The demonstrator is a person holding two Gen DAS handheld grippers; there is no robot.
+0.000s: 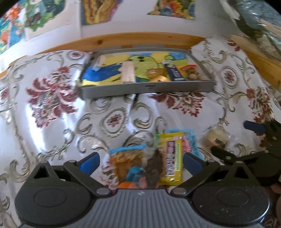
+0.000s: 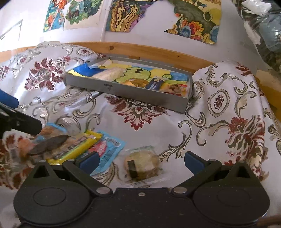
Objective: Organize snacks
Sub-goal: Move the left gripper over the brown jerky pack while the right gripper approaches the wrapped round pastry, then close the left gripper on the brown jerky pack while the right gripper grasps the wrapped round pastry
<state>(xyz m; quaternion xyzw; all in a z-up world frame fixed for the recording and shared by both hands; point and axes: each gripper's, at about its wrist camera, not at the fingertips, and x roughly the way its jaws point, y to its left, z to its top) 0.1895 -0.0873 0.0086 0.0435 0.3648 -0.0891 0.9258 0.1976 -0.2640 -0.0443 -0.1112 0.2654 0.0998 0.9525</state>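
Tongs spread wide on both sides, nothing pinched. Left tongs (image 1: 141, 162) low over a heap of snacks (image 1: 149, 164) on the desk, blue pads either side of it. In the heap: a yellow bar (image 1: 173, 159) with purple print, lying lengthwise toward the tray; a dark brown pointed piece (image 2: 48, 144) overlapping its left edge; a brown snack with a blue-edged wrapper (image 1: 125, 157) at left; a light blue packet (image 2: 107, 152) with pink print under the yellow bar, jutting out to the right. Right tongs (image 2: 141, 162) low over a round pale rice snack (image 2: 142, 164) in clear film, a dark strip down its front, lying apart from the heap, just right of the blue packet. Left tongs' blue pad and black links visible at the left edge of the right view.

Farther back, near the wooden rail (image 1: 123, 41), a shallow grey tray (image 1: 147, 88) on the flowered cloth (image 1: 49, 98), lined with a bright sheet of blue, yellow and green. Inside: a long pale bar (image 1: 128, 72) near the middle, a golden-brown round snack (image 2: 138, 82) to its right, then a dark blue bar (image 2: 154, 85), then a red-and-yellow packet (image 1: 190, 71) against the right wall. Left part of the tray bare, only lining and a scrap of white wrapper (image 2: 101, 64) in the far left corner. Coloured drawings (image 2: 126, 14) on the wall behind.
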